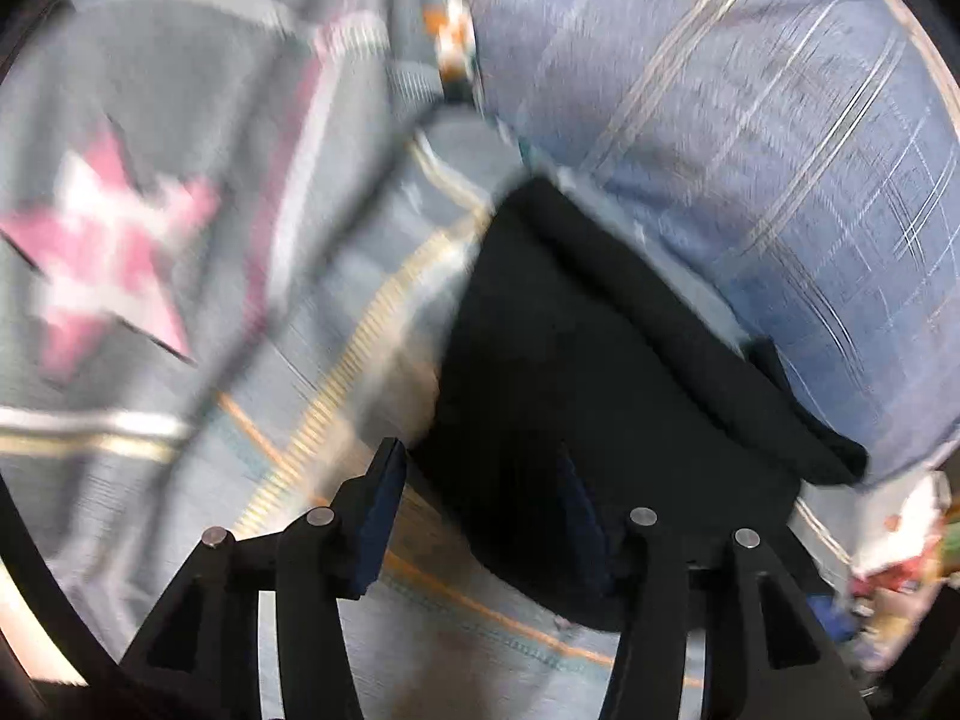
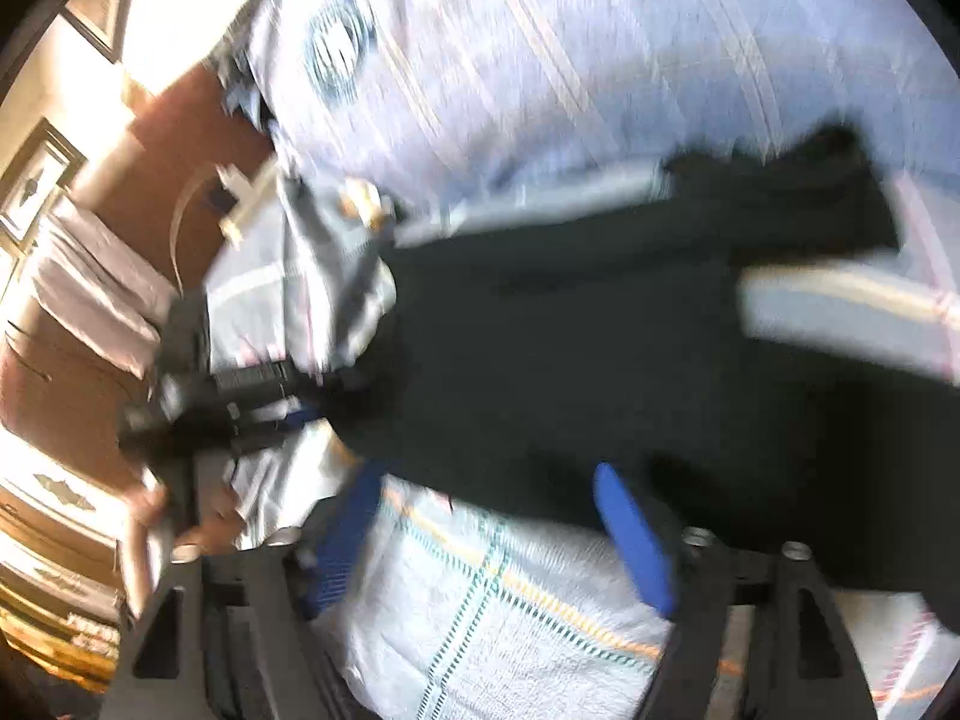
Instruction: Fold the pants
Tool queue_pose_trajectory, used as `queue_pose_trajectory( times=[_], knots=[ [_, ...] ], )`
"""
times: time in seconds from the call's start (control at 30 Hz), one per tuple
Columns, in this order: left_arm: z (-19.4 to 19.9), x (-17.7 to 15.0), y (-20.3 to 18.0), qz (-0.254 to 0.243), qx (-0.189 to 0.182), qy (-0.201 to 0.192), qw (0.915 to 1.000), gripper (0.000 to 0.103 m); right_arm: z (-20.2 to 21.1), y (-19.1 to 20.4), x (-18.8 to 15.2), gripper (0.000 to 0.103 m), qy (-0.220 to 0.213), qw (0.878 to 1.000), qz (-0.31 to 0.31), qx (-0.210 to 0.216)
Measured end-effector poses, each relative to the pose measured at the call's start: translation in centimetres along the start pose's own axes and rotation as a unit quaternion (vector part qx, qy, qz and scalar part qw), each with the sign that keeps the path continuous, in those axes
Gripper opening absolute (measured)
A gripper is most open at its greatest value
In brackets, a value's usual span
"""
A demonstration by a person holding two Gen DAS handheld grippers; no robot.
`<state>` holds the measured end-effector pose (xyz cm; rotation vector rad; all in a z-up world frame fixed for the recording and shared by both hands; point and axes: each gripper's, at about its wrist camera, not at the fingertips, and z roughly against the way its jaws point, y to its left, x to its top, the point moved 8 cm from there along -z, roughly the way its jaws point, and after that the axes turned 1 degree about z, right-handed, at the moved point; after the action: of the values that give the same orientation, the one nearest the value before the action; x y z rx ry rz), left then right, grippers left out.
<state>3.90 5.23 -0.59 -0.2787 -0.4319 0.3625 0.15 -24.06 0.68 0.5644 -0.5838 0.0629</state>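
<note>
Black pants [image 1: 570, 360] lie in a folded bundle on a pale checked bedspread [image 1: 468, 648]. My left gripper [image 1: 480, 510] hovers over their near left corner; its jaws stand apart and nothing is pinched between the dark blue pads. In the right wrist view the pants [image 2: 570, 360] stretch across the middle. My right gripper [image 2: 492, 534] is open wide at their near edge, its blue fingers [image 2: 636, 540] clear of the cloth, with bedspread [image 2: 480, 612] between them. At the pants' left end is the left gripper [image 2: 300, 414], held by a hand [image 2: 150, 504]. Both views are motion-blurred.
A grey cloth with a pink star [image 1: 102, 258] lies left of the pants and a bulky blue-grey checked quilt [image 1: 750, 150] lies behind them. A small orange-and-white object [image 1: 453, 42] sits between the two. Brown wooden furniture [image 2: 72, 360] borders the bed at the left.
</note>
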Motion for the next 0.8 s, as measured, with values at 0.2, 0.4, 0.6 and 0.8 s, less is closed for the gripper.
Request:
queue_pose_trajectory(
  times=[0.2,0.4,0.6,0.8],
  knots=[
    [3.7,1.4,-1.1,-0.040,0.009,-0.068,0.9968,0.064,3.1,-1.7,4.6,0.090,-0.039,0.998,0.008,-0.045],
    [5.2,2.4,-5.5,-0.068,-0.048,-0.017,0.9964,0.067,2.5,-4.8,8.4,0.090,-0.049,0.995,0.004,-0.092],
    [4.9,5.2,-5.3,-0.097,0.023,0.019,0.9948,0.072,2.1,-8.0,12.2,0.090,-0.045,0.991,-0.020,-0.122],
    [3.2,3.0,3.7,0.018,0.038,0.039,0.9984,0.072,1.9,-9.4,13.6,0.090,-0.058,0.991,-0.027,-0.116]
  ],
)
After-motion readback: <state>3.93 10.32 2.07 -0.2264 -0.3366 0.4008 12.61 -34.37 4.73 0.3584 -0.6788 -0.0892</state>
